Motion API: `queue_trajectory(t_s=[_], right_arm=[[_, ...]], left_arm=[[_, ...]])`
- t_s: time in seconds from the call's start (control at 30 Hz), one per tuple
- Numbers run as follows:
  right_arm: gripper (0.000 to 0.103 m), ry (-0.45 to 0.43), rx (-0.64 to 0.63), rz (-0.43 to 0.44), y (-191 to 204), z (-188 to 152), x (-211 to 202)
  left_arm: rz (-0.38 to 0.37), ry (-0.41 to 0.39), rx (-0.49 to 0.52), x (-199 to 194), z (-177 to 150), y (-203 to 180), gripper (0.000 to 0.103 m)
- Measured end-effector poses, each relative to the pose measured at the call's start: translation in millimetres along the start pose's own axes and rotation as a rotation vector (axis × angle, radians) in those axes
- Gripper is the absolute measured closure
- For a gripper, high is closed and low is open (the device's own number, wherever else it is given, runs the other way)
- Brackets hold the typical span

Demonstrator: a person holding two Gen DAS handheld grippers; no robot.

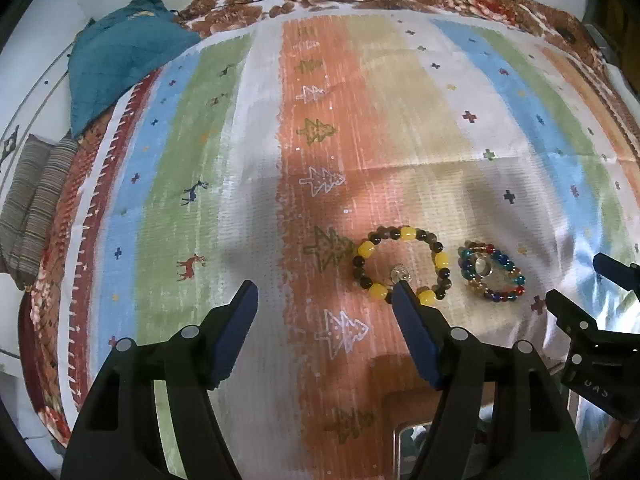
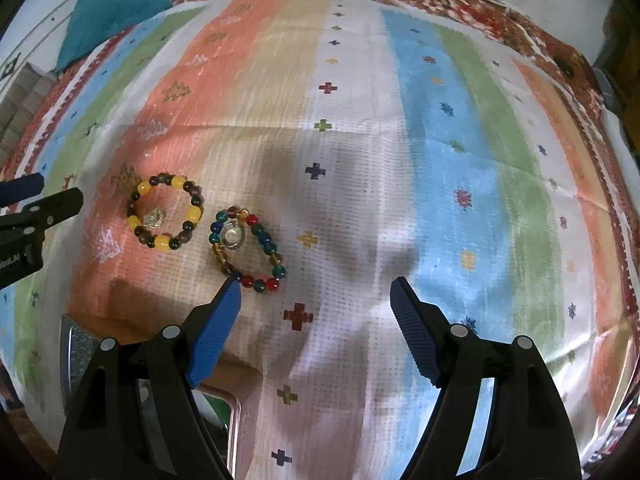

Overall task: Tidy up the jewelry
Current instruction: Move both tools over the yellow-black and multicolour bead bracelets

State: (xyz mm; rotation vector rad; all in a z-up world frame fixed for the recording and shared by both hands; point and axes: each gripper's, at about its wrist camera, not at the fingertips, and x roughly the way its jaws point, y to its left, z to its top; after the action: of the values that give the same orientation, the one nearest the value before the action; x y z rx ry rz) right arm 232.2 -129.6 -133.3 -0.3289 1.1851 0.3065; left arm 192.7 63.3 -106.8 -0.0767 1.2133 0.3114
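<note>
While both bracelets lie flat on the striped cloth [image 2: 360, 152], I hold my left gripper [image 1: 324, 292] and right gripper [image 2: 316, 292] spread wide, grasping nothing. A ring rests inside the yellow-and-dark bracelet [image 1: 401, 265], another inside the multicolored bracelet [image 2: 248, 250], likely paired as sets. They sit just beside each other, near my left fingertip [image 2: 230, 292].
</note>
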Motion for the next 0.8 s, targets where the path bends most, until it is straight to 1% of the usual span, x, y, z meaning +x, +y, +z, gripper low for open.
queue_trajectory(t_s=[0.37, 0.57, 0.8], right_arm=[[0.026, 0.038, -0.007, 0.004, 2, 8, 19], [0.026, 0.061, -0.011, 0.001, 1, 12, 31], [0.026, 0.088, -0.037, -0.002, 4, 12, 45]], left_arm=[[-0.016, 0.049, 0.012, 27, 9, -3, 0.034], [-0.021, 0.058, 0.013, 39, 16, -4, 0.034], [-0.029, 0.094, 0.047, 59, 20, -12, 0.036]])
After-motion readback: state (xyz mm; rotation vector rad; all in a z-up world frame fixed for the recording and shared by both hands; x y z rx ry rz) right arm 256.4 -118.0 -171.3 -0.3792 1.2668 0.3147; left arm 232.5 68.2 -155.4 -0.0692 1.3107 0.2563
